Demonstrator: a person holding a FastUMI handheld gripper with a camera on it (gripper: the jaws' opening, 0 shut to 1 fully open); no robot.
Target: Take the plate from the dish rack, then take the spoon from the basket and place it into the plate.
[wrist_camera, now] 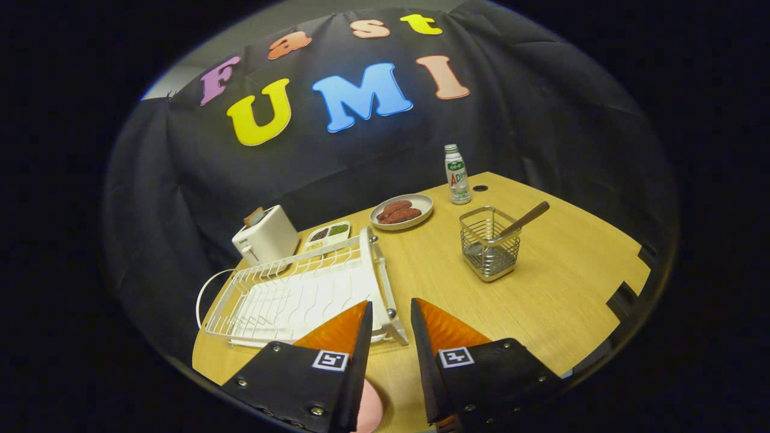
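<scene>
The spoon [522, 224] stands handle-up in the wire basket [490, 243], leaning against its far rim, with the bowl end down inside the mesh, well beyond our claw [390, 337] and off to its right. We judge it light and stiff, with a slim wooden-looking handle that could twist between flat pads, so the free length of handle above the rim looks like the place to take hold, gripped across its width. The basket itself looks light enough to tip or drag if the spoon catches on the wires.

A pink, rounded edge [368, 412] shows just under our fingers; it may be the plate set on the bench [565, 282], but we cannot tell for sure. The white dish rack [289, 297] lies just ahead of the left finger, and its slots look bare.

Our claw hangs above the near bench edge, angled down, its fingers parted by a modest gap with nothing between them. Farther off sit a toaster [264, 239], a small tray [328, 236], a dish of sausages [401, 211] and a bottle [457, 174].
</scene>
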